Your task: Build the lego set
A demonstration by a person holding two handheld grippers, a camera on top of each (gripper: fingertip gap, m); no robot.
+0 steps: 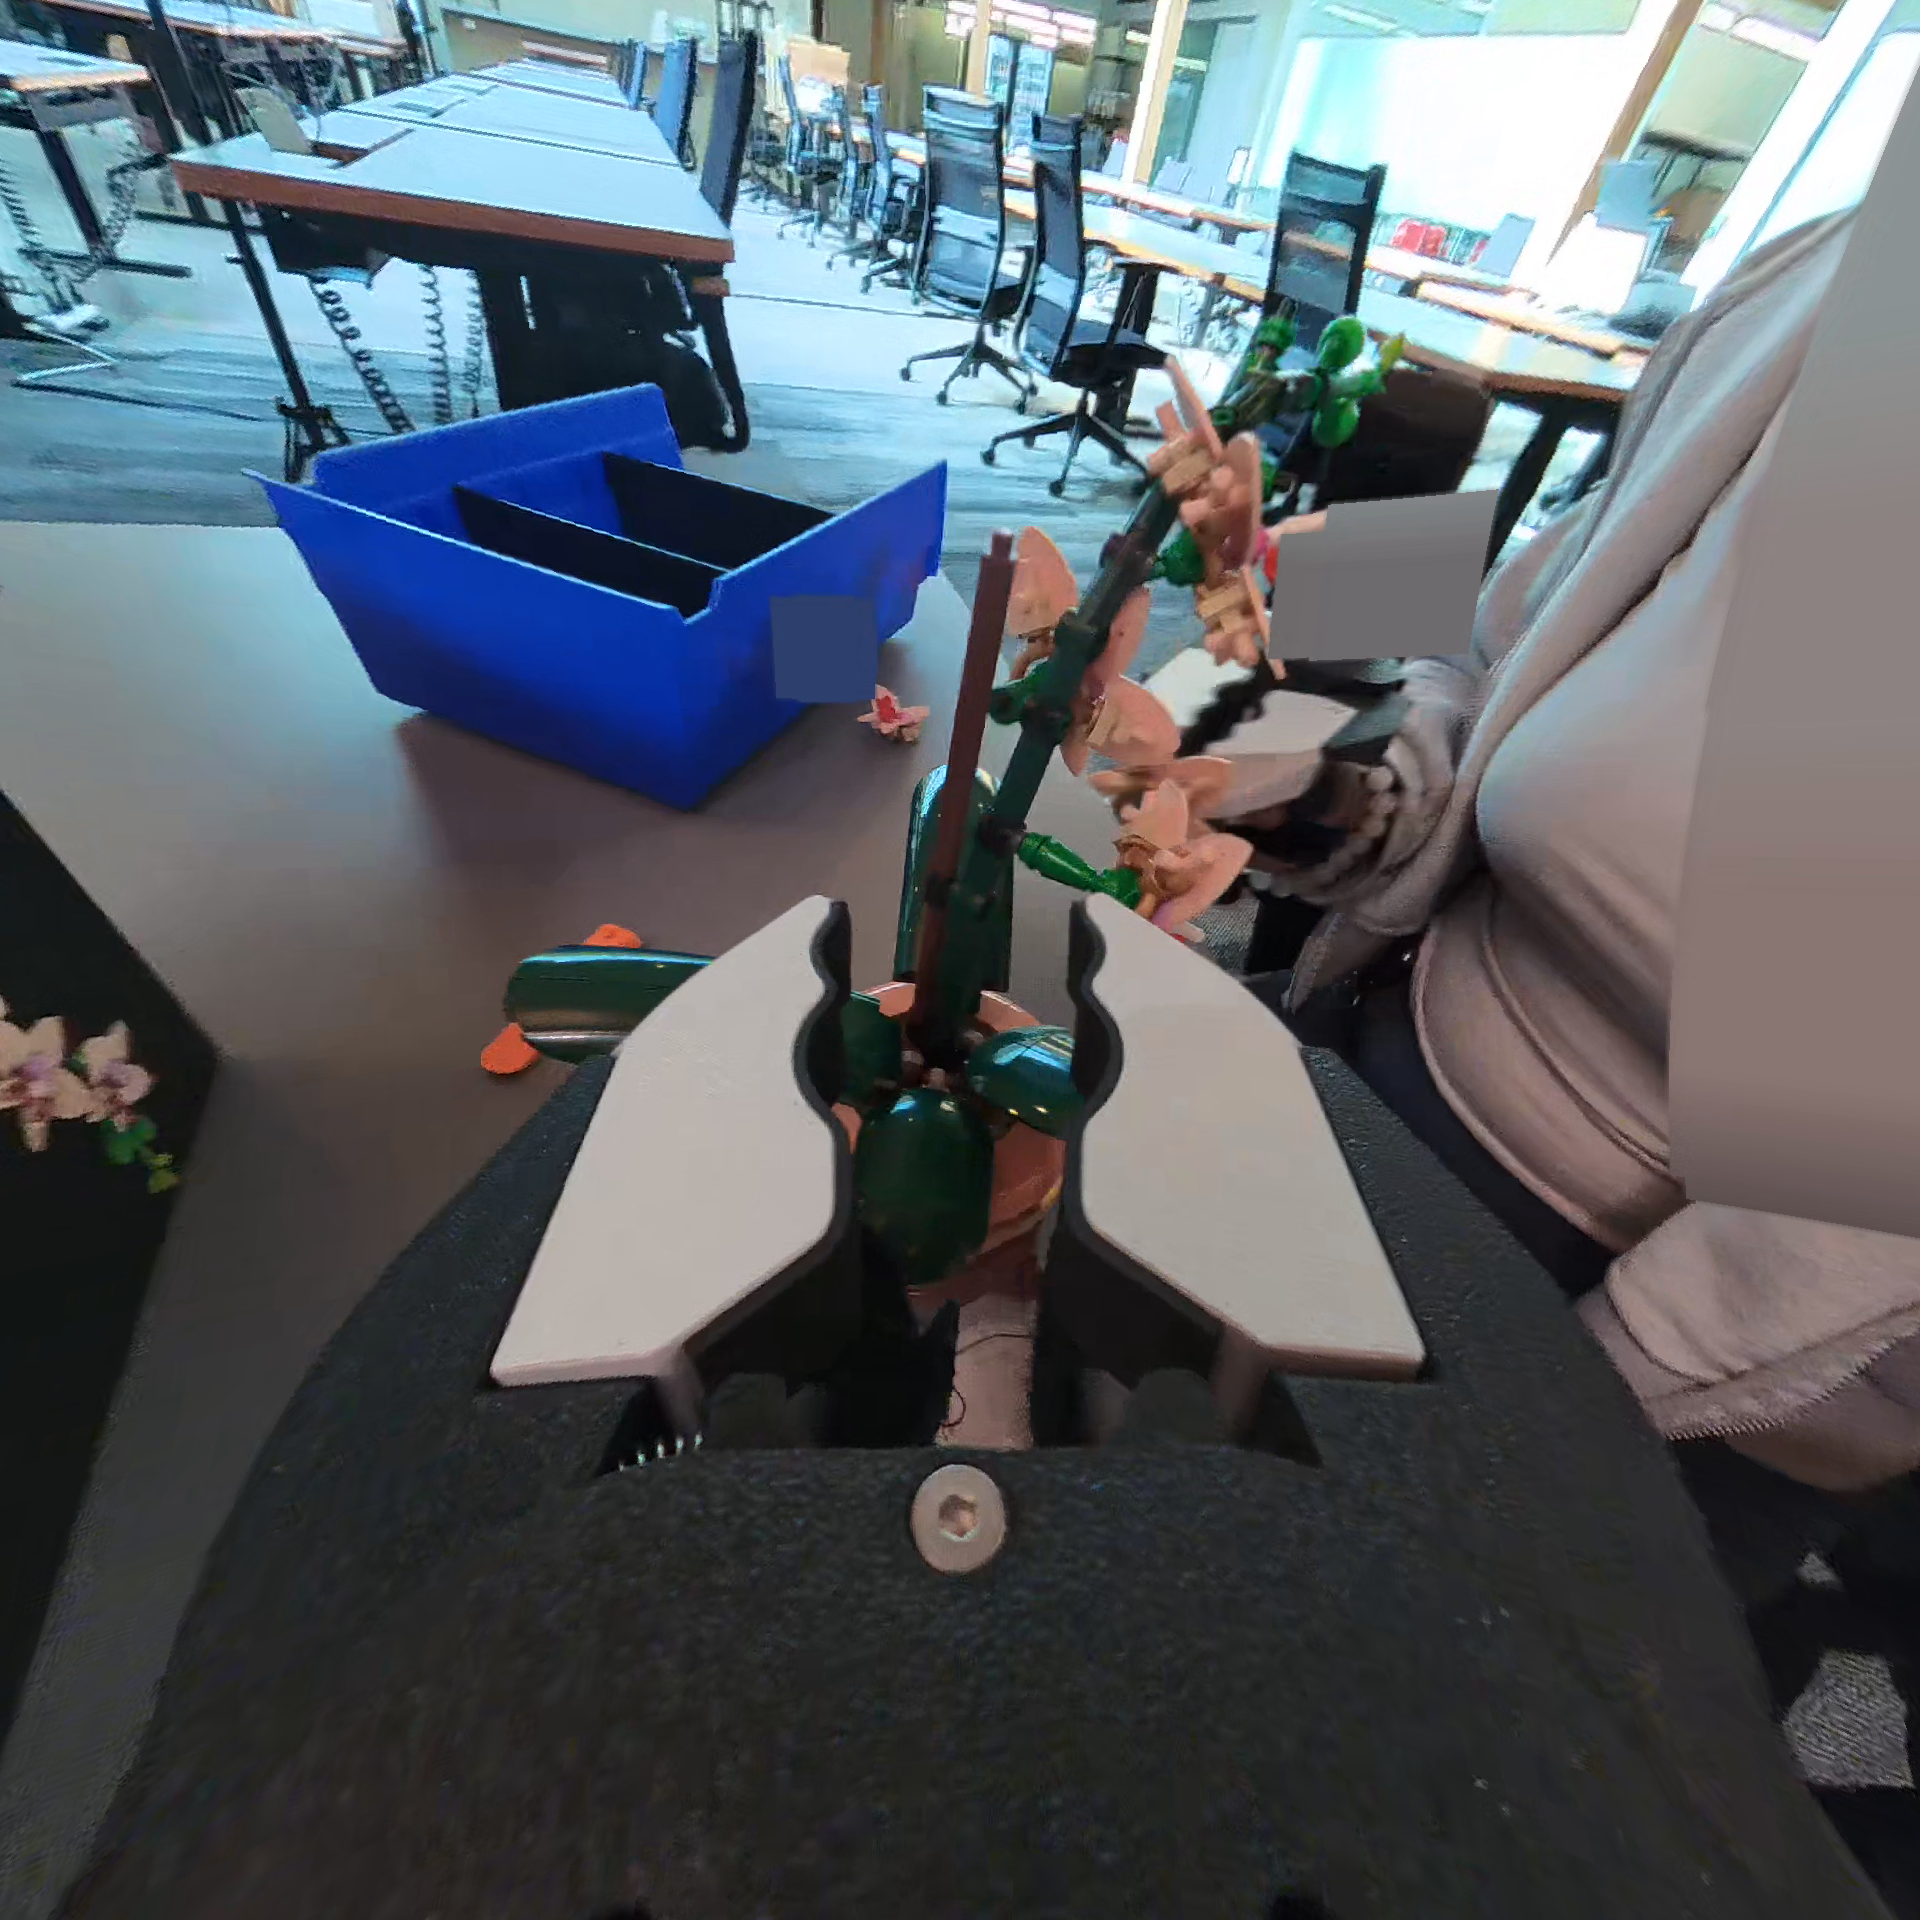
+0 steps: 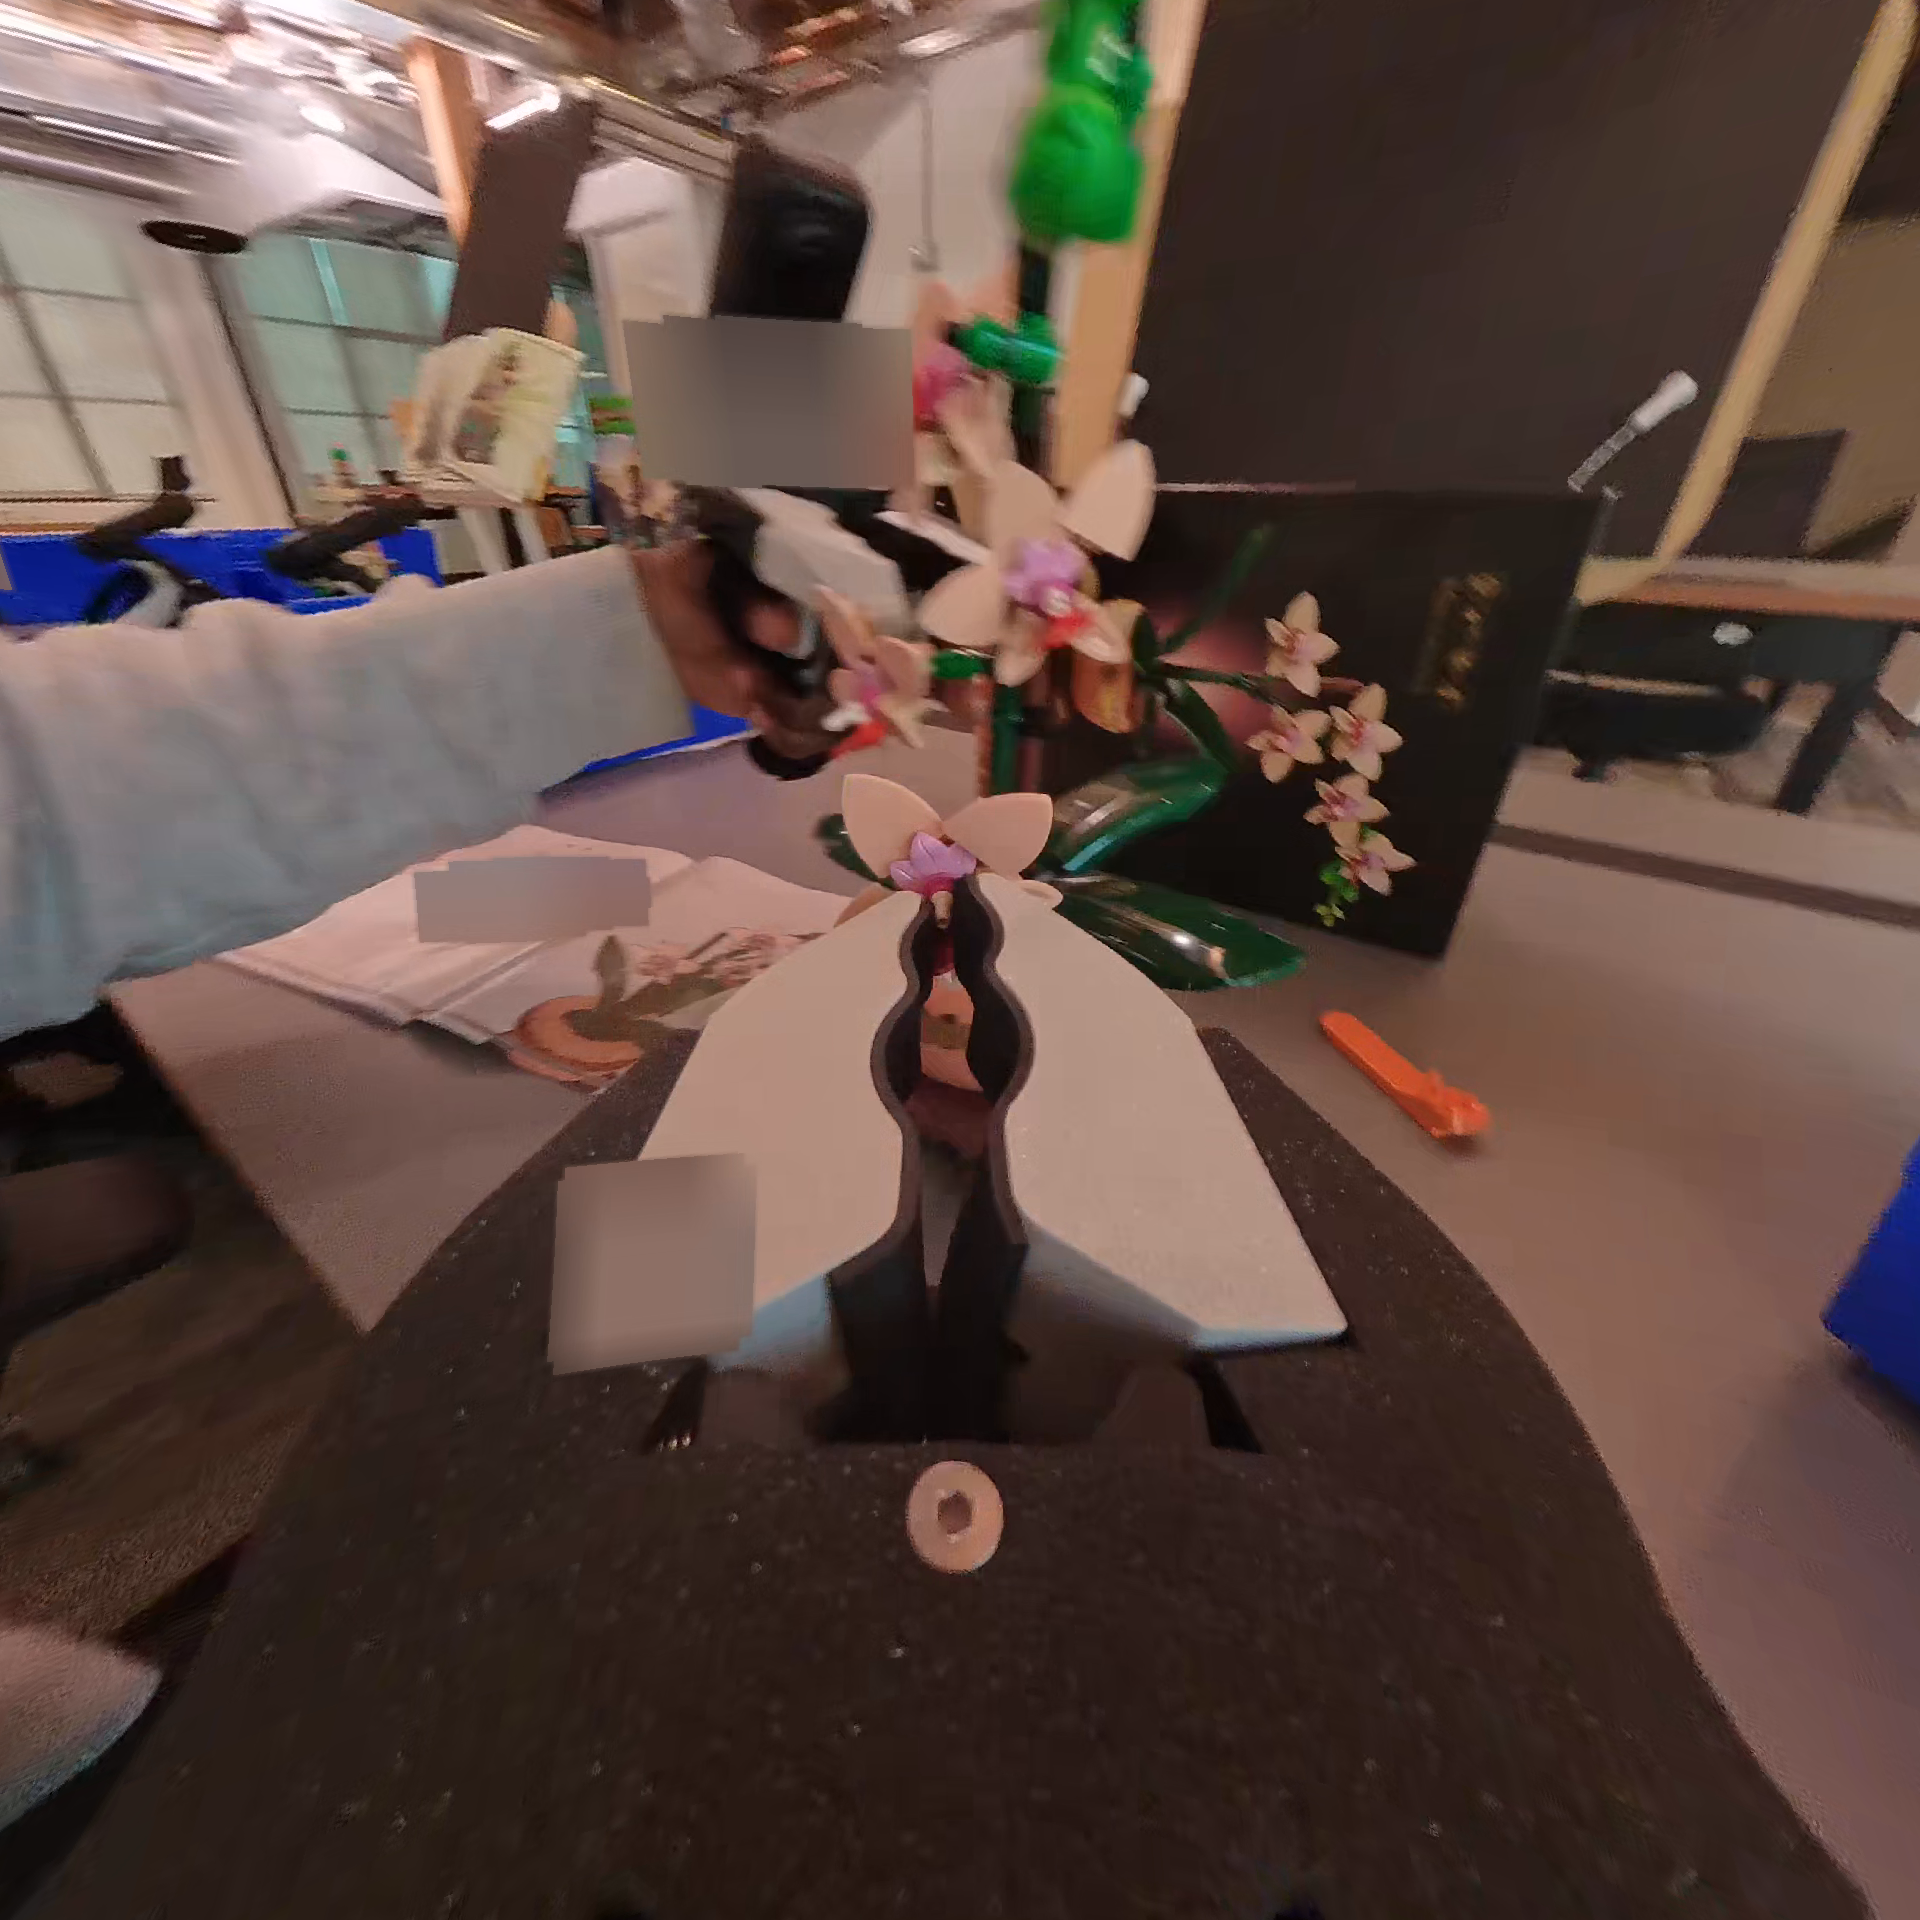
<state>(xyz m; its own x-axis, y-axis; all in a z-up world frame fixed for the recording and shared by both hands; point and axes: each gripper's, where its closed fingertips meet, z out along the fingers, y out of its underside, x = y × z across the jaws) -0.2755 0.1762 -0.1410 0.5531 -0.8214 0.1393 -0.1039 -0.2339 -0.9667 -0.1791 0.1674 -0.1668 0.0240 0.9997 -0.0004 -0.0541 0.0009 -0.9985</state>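
Office desks and chairs stretch behind a grey table (image 1: pixel 260 831). At left sits a blue bin (image 1: pixel 582 634). The left gripper (image 1: pixel 956 997) is closed around the pink pot (image 1: pixel 1013 1174) of the orchid model (image 1: pixel 1039 727). The right gripper (image 2: pixel 951 914) pinches a loose flower (image 2: pixel 940 831), fingertips nearly touching, beside the stem.

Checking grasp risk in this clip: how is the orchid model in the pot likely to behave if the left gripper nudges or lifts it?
Probably top-heavy: the orchid model carries a tall leaning stem of blooms above a small pot, so a push up high may tip it. Likely fragile, since the petals look clipped on. The left gripper flanks the pot low down, which should steady it.
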